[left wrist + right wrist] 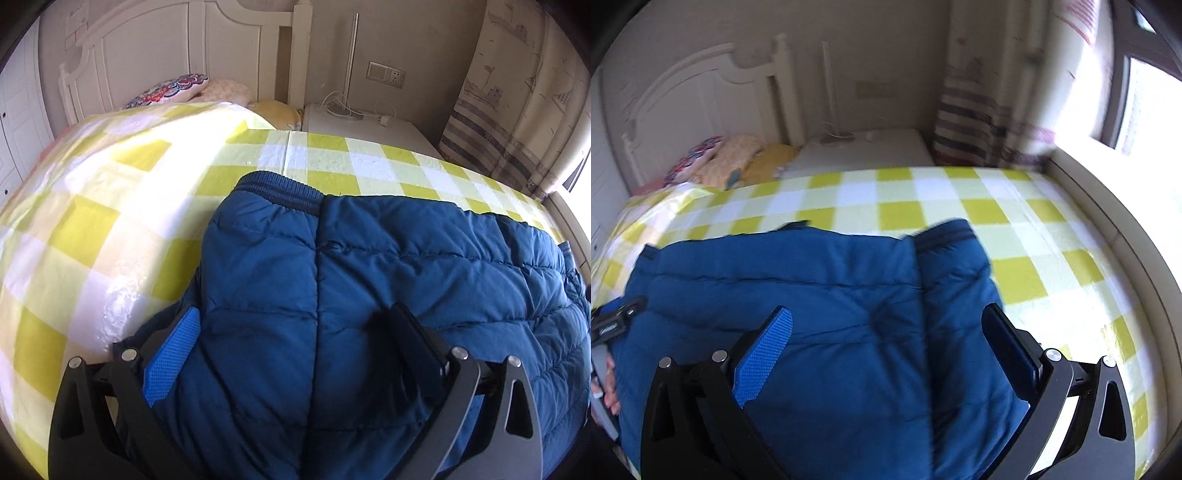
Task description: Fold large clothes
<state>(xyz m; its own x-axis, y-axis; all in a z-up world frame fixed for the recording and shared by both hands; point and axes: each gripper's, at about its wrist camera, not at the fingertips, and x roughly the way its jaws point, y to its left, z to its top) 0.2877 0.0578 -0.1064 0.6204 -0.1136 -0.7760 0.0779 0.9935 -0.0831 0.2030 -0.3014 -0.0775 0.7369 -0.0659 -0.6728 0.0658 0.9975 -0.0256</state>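
Observation:
A blue quilted down jacket (388, 266) lies folded on the bed's yellow and white checked cover (110, 229). One sleeve is laid over it, its dark ribbed cuff (277, 188) pointing at the headboard. My left gripper (293, 310) is open, fingers spread wide over the jacket's near part, with padded fabric bulging up between them. In the right wrist view the jacket (812, 280) fills the lower left, and my right gripper (886, 312) is open above its sleeve edge. The left gripper (617, 321) and a hand (609, 380) show at the far left edge.
A white headboard (155, 48) and patterned pillows (173, 90) stand at the far end. A white bedside cabinet (369, 125) carries a lamp pole and cables. Striped curtain (491, 122) and a bright window (1145, 122) are on the right. Bare cover (1052, 258) lies right of the jacket.

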